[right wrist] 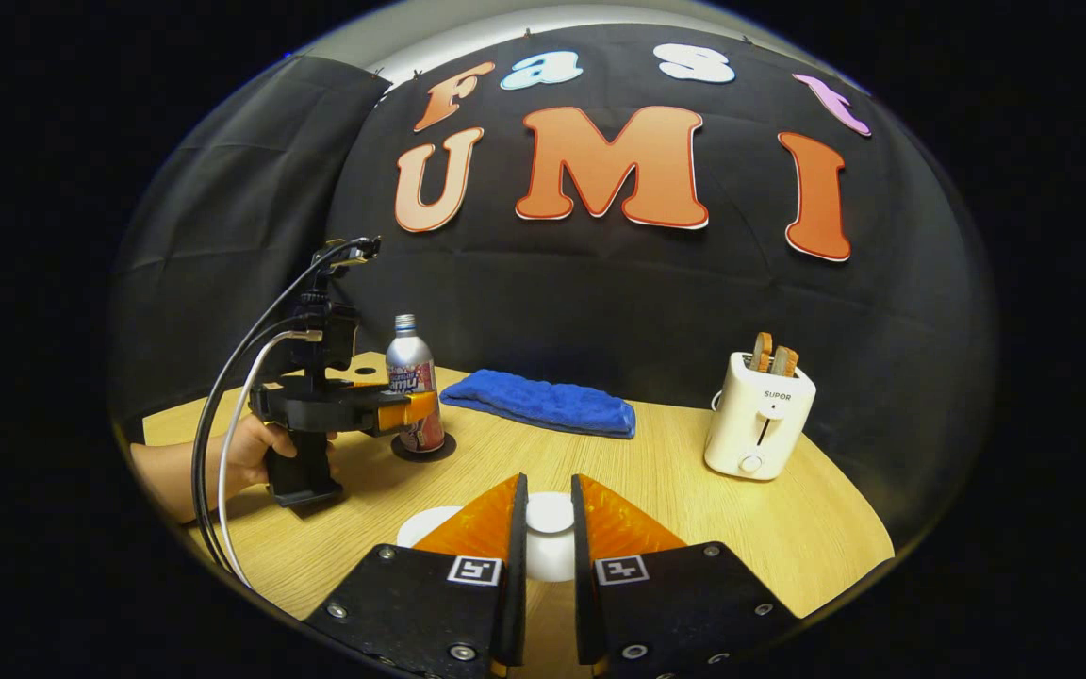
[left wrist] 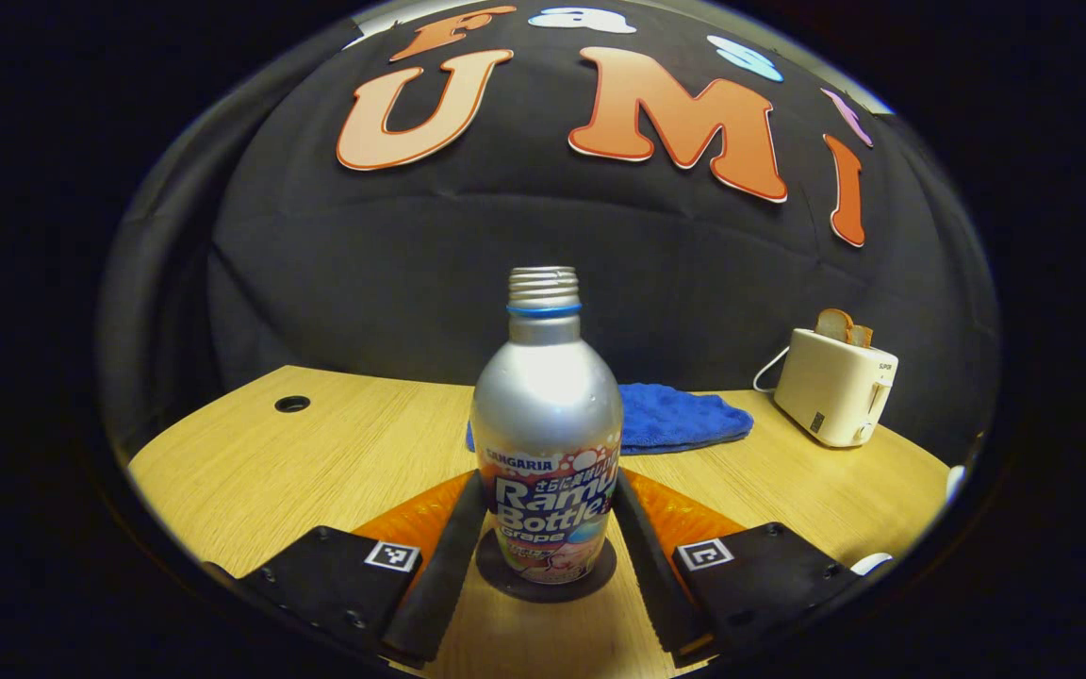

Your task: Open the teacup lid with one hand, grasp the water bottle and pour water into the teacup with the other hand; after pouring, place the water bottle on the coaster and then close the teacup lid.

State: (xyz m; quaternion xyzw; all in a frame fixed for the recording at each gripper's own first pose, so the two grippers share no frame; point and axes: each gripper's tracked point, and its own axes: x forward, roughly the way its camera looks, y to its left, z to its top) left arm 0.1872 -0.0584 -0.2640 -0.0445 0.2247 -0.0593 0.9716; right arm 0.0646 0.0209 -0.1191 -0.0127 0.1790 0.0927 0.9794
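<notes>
The silver water bottle (left wrist: 548, 415), uncapped, stands upright on a dark round coaster (left wrist: 505, 577). My left gripper (left wrist: 548, 481) is shut on the bottle, one finger pressing each side of its lower body. From the right gripper view, the bottle (right wrist: 408, 372) and the left gripper (right wrist: 411, 407), held by a hand (right wrist: 255, 453), are at the far left. My right gripper (right wrist: 549, 483) is shut on the white knob of the teacup lid (right wrist: 550, 514). The white teacup (right wrist: 552, 561) and saucer (right wrist: 425, 523) lie mostly hidden under its fingers. Whether the lid rests on the cup I cannot tell.
A blue cloth (right wrist: 543, 404) lies folded at the back of the wooden table (right wrist: 656, 490). A white toaster (right wrist: 758, 415) with bread slices stands at the right. A round cable hole (left wrist: 291, 404) is in the table's far left. Cables (right wrist: 222, 443) hang from the left gripper.
</notes>
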